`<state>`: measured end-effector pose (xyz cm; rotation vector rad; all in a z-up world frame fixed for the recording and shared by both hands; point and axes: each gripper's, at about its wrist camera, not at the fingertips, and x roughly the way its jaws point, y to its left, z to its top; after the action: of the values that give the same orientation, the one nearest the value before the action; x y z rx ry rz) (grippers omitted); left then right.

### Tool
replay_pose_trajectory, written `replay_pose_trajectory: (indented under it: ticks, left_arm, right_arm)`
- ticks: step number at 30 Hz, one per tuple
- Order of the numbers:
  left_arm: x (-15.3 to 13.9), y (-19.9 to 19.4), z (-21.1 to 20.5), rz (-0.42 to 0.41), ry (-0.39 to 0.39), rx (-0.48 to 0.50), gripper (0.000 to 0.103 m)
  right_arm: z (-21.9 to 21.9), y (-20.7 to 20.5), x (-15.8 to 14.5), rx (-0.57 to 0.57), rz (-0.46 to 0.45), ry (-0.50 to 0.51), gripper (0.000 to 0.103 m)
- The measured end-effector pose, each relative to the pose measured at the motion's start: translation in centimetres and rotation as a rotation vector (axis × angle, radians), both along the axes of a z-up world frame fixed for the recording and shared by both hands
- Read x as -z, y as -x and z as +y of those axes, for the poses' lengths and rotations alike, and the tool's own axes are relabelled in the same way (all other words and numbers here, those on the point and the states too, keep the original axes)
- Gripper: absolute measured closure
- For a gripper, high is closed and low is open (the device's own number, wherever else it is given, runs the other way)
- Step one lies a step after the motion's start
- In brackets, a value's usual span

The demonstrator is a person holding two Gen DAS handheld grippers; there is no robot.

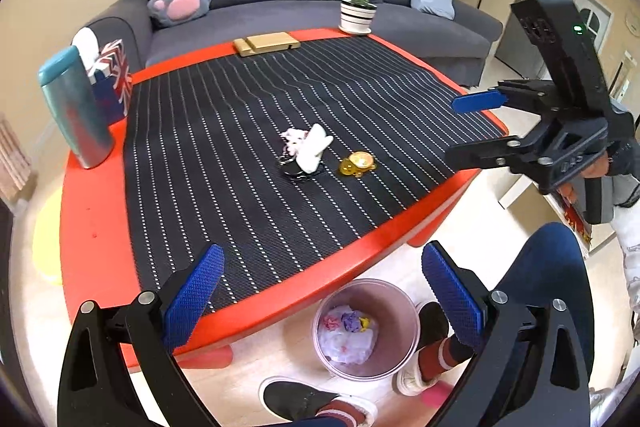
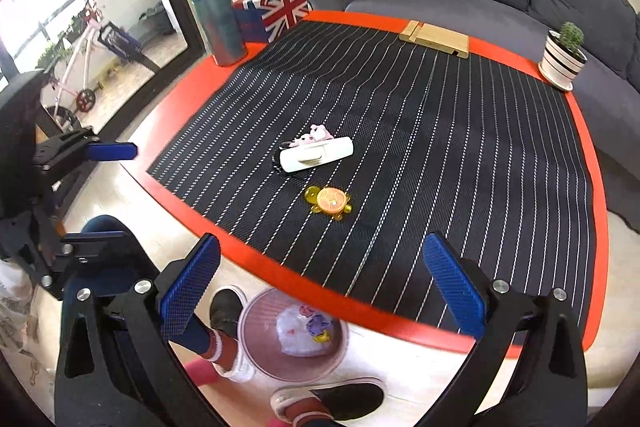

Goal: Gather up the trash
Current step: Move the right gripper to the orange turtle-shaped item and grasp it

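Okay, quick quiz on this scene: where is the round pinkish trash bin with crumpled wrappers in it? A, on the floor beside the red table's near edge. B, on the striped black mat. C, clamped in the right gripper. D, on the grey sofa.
A: the round pinkish trash bin stands on the floor below the red table edge, by the person's shoes, with both grippers open and empty.

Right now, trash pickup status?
Done: crumpled scraps already lie in the bin on the floor. In hand: nothing; left claw and right claw are open, empty. Left on the mat: white item with keychain, yellow turtle piece.
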<state>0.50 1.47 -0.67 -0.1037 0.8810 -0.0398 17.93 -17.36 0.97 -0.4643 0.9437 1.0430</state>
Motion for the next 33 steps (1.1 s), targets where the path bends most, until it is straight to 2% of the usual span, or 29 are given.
replay_pose_trajectory:
  ticks: [5, 15, 21, 26, 28, 33]
  left_arm:
    - [0.2, -0.1, 0.7, 0.001, 0.003, -0.014, 0.008]
    - [0.8, 0.1, 1.4, -0.004, -0.005, -0.03, 0.008]
    - [1.1, 0.1, 1.5, 0.003, 0.003, -0.027, 0.008]
    - [1.4, 0.1, 1.6, 0.009, 0.006, -0.028, 0.008]
    - [1.5, 0.1, 1.7, 0.012, 0.006, -0.028, 0.008]
    - [1.6, 0.1, 1.7, 0.014, 0.011, -0.027, 0.008]
  right_arm:
    - [2.3, -1.0, 1.1, -0.035, -0.004, 0.054, 0.004]
    - [6.1, -1.2, 4.4, -0.19, -0.071, 0.166, 0.005]
    - [7.1, -1.7, 5.7, -0.216, -0.048, 0.193, 0.028]
    - [7.5, -2.1, 6.3, -0.216, -0.026, 0.195, 0.034]
    - [7.6, -2.2, 6.6, -0.219, -0.027, 0.208, 0.041]
    - [7.7, -2.5, 7.1, -0.214, -0.014, 0.211, 0.046]
